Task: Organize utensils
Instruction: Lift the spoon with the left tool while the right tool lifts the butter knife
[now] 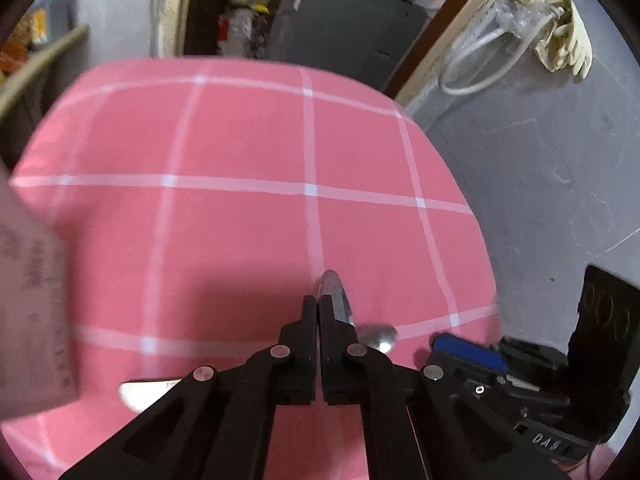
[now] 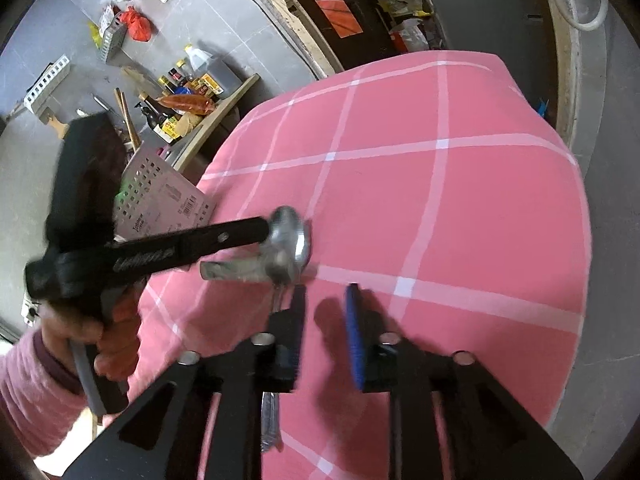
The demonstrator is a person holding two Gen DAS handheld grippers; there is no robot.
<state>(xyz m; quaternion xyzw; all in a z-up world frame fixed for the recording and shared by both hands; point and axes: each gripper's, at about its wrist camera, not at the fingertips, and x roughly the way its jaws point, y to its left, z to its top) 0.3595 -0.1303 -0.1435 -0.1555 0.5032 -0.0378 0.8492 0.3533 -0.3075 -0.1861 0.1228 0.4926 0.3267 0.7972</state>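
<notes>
My left gripper [image 1: 318, 302] is shut on a metal spoon [image 1: 336, 294] whose edge pokes out past the fingertips. In the right wrist view this spoon [image 2: 294, 240] hangs blurred above the pink checked tablecloth [image 2: 440, 208] at the tip of the left gripper [image 2: 266, 230]. A second spoon [image 2: 272, 420] runs under the left finger of my right gripper [image 2: 325, 294]; its bowl [image 1: 378, 336] shows in the left wrist view. The right gripper stands open, with nothing between its blue pads [image 2: 354, 332].
A pale perforated utensil holder [image 2: 164, 200] stands at the table's left edge, behind the left gripper. A flat silver utensil end [image 1: 140, 390] shows at the lower left. A hand in a pink sleeve [image 2: 36, 384] holds the left gripper. Bottles crowd a shelf [image 2: 188, 100] beyond.
</notes>
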